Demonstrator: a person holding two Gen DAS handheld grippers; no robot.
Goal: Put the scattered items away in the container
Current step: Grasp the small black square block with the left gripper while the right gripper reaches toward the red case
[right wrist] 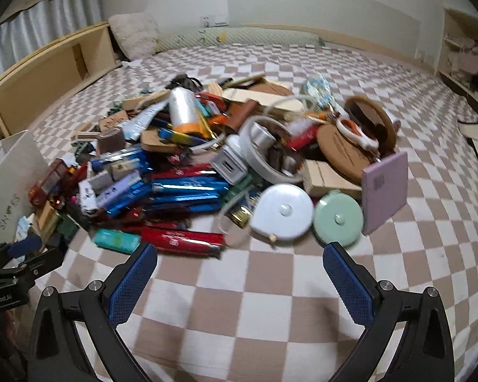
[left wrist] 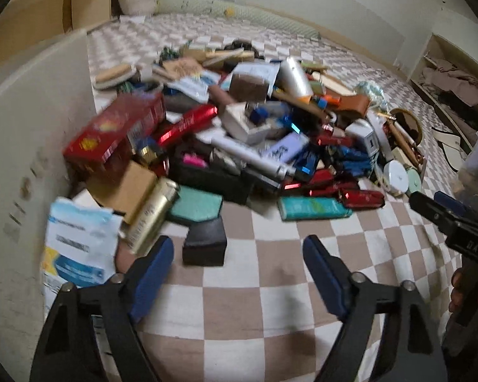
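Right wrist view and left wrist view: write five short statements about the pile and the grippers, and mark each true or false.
1. The right gripper is open with nothing between its pads. True.
2. The left gripper is clamped on the gold can. False: its jaws stand apart over bare checkered cloth, and the can lies beside its left finger.
3. A white round tape measure and a mint green one lie side by side at the pile's near edge. True.
4. The white box stands to the right of the pile. False: it stands at the left.
5. The orange-handled scissors lie on bare cloth apart from the pile. False: they rest on top of the pile.
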